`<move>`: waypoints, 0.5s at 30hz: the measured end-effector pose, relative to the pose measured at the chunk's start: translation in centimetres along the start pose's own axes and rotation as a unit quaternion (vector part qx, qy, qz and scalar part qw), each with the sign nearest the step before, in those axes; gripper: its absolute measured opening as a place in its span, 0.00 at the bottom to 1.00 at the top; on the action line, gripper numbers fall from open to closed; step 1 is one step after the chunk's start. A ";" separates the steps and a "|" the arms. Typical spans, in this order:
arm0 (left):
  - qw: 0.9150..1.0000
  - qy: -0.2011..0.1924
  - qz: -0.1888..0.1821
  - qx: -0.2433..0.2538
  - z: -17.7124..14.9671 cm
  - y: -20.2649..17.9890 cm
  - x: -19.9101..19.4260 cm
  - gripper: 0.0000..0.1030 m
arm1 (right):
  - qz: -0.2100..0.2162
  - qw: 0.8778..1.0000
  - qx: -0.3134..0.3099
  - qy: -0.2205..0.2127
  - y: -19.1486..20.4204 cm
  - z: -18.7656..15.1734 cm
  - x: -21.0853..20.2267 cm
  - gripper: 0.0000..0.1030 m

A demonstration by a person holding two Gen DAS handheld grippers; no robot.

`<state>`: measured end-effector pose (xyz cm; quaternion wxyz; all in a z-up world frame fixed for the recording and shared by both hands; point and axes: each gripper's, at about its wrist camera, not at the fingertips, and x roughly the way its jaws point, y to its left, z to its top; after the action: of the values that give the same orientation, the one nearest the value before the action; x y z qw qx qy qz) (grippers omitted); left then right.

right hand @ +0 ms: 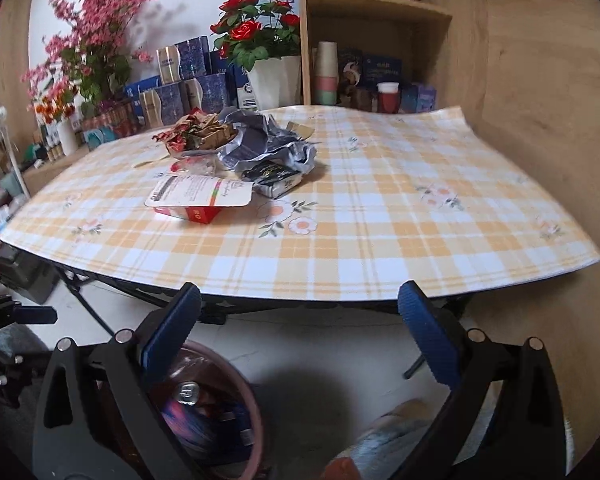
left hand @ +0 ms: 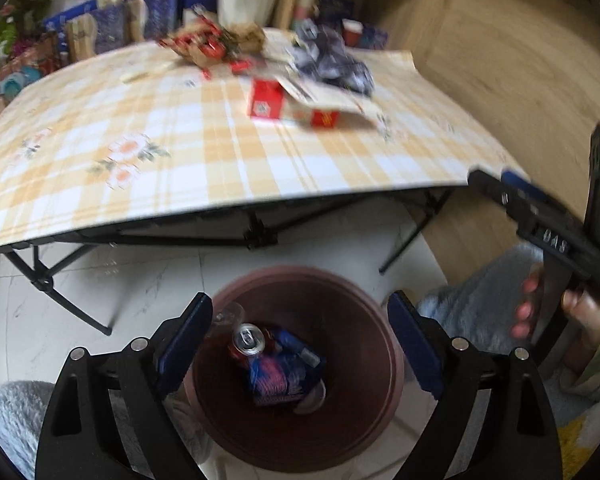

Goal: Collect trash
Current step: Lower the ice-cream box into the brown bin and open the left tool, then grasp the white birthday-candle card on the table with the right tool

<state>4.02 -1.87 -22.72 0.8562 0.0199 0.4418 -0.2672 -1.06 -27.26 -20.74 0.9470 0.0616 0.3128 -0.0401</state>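
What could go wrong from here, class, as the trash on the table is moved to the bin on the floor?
1. The bin sits below the table edge, so light pieces like the crumpled wrapper may miss it.
2. The flat red carton is wide and may slip from the right gripper.
3. Clutter behind the table could get knocked.

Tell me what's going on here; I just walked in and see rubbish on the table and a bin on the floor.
A person is clearing trash with a claw in each hand. The left claw hangs open and empty over the brown bin, which already holds a soda can and a blue wrapper. The right claw, also open and empty, faces the checked table, where a red box and crumpled wrappers still wait.
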 end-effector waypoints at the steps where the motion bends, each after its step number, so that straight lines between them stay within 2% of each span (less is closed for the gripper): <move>1: 1.000 -0.015 0.007 -0.009 0.1 0.3 -0.4 0.84 | 0.002 1.000 0.007 -0.003 -0.2 0.0 0.0 0.94; 4: 0.997 -0.052 0.038 -0.033 0.5 1.2 -1.6 0.84 | 0.008 0.999 0.023 -0.020 -0.7 0.0 -0.3 0.94; 8: 0.989 -0.103 0.078 -0.067 0.9 2.8 -3.5 0.87 | 0.015 0.999 0.027 -0.022 -0.7 0.1 -0.3 0.94; 12: 0.973 -0.165 0.134 -0.095 1.4 4.5 -6.1 0.91 | -0.001 1.000 0.001 -0.016 -0.2 0.4 -0.1 0.94; 15: 0.956 -0.204 0.190 -0.094 1.7 5.5 -8.2 0.94 | -0.001 1.000 -0.010 0.001 -0.1 0.8 0.4 0.94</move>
<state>4.13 5.98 -16.51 0.9610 -0.0321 0.2692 -0.0551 -0.26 -27.51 -20.38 0.9473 0.0518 0.3139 -0.0378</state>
